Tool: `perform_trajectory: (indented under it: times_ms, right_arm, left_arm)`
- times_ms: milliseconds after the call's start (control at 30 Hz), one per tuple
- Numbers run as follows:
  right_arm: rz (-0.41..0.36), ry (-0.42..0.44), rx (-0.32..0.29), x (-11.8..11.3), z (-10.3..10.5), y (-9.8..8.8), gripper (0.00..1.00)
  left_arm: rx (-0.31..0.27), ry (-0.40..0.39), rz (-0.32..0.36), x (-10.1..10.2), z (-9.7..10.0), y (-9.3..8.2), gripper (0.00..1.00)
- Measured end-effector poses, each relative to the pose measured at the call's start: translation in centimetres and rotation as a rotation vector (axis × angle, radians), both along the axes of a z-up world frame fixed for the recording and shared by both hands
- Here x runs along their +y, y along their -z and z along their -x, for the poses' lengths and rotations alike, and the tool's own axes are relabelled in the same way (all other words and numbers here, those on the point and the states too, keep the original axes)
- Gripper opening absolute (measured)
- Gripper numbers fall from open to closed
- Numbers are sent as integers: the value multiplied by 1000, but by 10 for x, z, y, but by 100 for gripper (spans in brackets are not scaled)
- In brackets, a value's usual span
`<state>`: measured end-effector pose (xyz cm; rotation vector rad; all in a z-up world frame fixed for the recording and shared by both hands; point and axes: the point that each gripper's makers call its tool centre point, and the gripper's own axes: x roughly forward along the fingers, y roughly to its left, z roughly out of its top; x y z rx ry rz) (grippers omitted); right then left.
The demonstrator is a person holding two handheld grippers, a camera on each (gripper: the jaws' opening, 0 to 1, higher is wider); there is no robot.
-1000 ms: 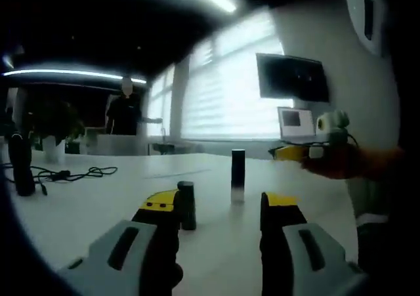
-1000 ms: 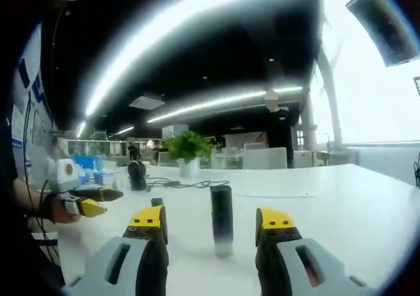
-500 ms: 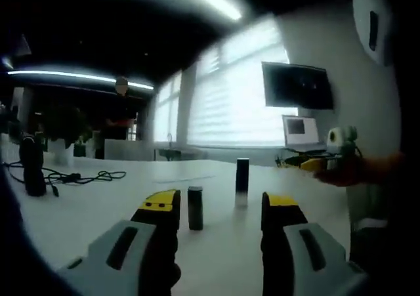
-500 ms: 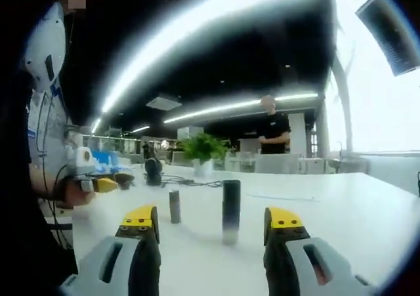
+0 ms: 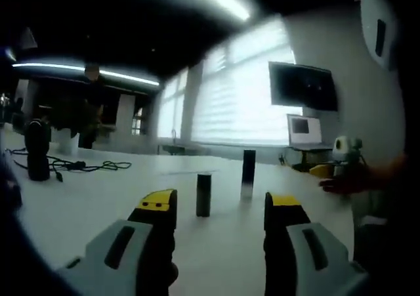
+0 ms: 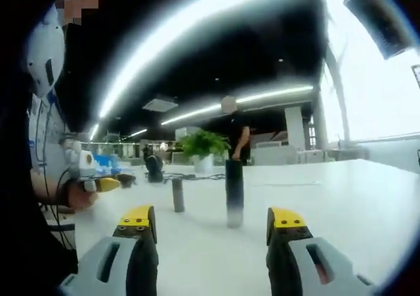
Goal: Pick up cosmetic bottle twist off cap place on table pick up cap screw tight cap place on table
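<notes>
Table (image 6: 367, 197) — smooth, glossy white top; bottle (image 6: 234, 192) — dark glossy body, frosted pale base; cap (image 5: 203, 194) — matt dark plastic; gripper (image 5: 220, 207) pads — yellow plastic.

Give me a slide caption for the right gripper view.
Open right gripper faces the upright bottle and smaller cap standing apart on the white table.

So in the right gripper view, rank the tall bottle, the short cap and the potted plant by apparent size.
1. Bottle, tallest.
2. Potted plant, though it stands farther back, so unsure.
3. Cap, smallest.
</notes>
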<state>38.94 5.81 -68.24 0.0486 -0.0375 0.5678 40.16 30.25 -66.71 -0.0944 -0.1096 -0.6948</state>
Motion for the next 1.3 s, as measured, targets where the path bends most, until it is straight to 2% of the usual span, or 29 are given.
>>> perform_trajectory:
  times_ms: [33, 333, 367, 433, 533, 567, 733, 800, 1033, 1300]
  right_arm:
    - [42, 4, -26, -1, 0, -2, 61]
    - [-2, -36, -33, 14, -1, -5, 60]
    - [28, -44, -55, 15, 0, -3, 60]
    - [84, -33, -43, 12, 0, 7, 60]
    - [52, -30, -62, 13, 2, 0, 58]
    - [27, -36, -56, 12, 2, -1, 58]
    - [20, -15, -44, 6, -2, -1, 58]
    - [-21, -15, -34, 4, -3, -3, 58]
    - [-10, -3, -25, 2, -5, -1, 58]
    - [5, -1, -30, 3, -4, 0, 58]
  left_arm:
    - [-1, 0, 6, 0, 1, -1, 43]
    - [-4, -3, -15, -4, 10, 2, 43]
    - [-3, -4, -19, -5, 10, 3, 43]
    - [-3, -7, -31, -5, 9, 6, 43]
    - [0, -13, -32, -4, 8, 7, 43]
    - [0, -15, -35, -4, 7, 7, 43]
    - [18, -24, -26, -2, 5, 9, 42]
    - [19, -21, -32, -2, 4, 11, 42]
    - [30, -10, -83, -5, 4, 20, 42]
    - [13, -10, -58, -3, 5, 16, 42]
